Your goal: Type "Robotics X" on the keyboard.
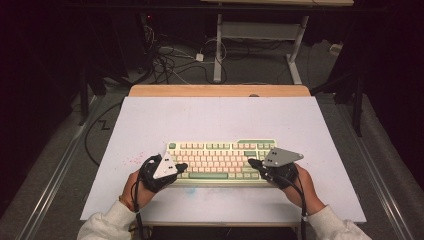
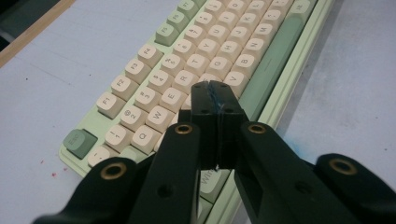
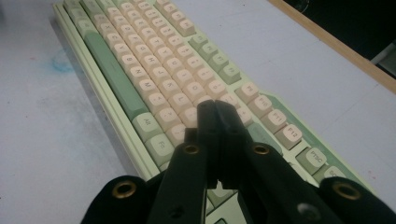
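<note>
High view is showing a person's two hands working a cream-and-green keyboard (image 1: 220, 162) that is lying on the white table (image 1: 220, 115), nearer the person's edge than the far wooden edge. The left gripper (image 1: 181, 166) is reaching in over the keyboard's left end and the right gripper (image 1: 251, 162) over its right end, each pointing inward toward the middle keys.

Left gripper view is showing that gripper's jaws pressed flat together with nothing between them, the joined tip hanging over the letter rows just above the keyboard's green space bar (image 2: 268, 70). Right gripper view is showing the right gripper (image 3: 215, 109) likewise clenched and empty, its tip poised over the cream keys at the keyboard's right end, close to the key marked Alt (image 3: 145, 123). Whether either tip is actually touching a keycap I cannot tell.

Judging by this, the step in hand is pressing keys with the closed tips. Doing it well is calling for keeping the jaws clenched so they act as one blunt finger, coming down squarely on the centre of a single keycap, and lifting clear before the next press. A slanted or off-centre press is likely to catch a neighbouring key.
</note>
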`<state>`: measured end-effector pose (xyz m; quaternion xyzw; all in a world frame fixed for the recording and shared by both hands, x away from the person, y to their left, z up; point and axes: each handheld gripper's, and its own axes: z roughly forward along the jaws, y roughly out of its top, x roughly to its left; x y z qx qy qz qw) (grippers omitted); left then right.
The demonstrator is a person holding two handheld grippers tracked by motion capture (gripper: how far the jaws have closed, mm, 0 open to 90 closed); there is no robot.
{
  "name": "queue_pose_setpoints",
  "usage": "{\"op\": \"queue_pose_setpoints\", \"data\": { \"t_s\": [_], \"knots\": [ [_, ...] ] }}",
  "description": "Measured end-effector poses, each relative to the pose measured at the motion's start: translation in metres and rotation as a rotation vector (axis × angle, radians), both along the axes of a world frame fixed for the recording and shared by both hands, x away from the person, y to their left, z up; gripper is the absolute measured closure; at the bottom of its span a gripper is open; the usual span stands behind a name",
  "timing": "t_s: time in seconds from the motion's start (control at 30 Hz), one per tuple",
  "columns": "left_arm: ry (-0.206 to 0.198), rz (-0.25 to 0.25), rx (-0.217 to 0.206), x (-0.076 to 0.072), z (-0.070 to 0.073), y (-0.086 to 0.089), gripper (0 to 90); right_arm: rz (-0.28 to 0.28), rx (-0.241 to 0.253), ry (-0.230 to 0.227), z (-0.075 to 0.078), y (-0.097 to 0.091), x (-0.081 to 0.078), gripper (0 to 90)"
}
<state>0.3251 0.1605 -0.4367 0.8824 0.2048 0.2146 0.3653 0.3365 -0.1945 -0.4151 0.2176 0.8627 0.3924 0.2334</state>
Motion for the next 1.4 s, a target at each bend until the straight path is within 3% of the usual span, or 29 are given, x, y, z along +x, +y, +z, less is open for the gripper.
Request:
{"op": "queue_pose_setpoints", "data": {
  "t_s": [1.4],
  "knots": [
    [-0.001, 0.023, -0.007, -0.002, 0.002, 0.011, 87.2, -0.015, -0.064, 0.059, -0.022, -0.006, 0.007, 90.0]
  ]
}}
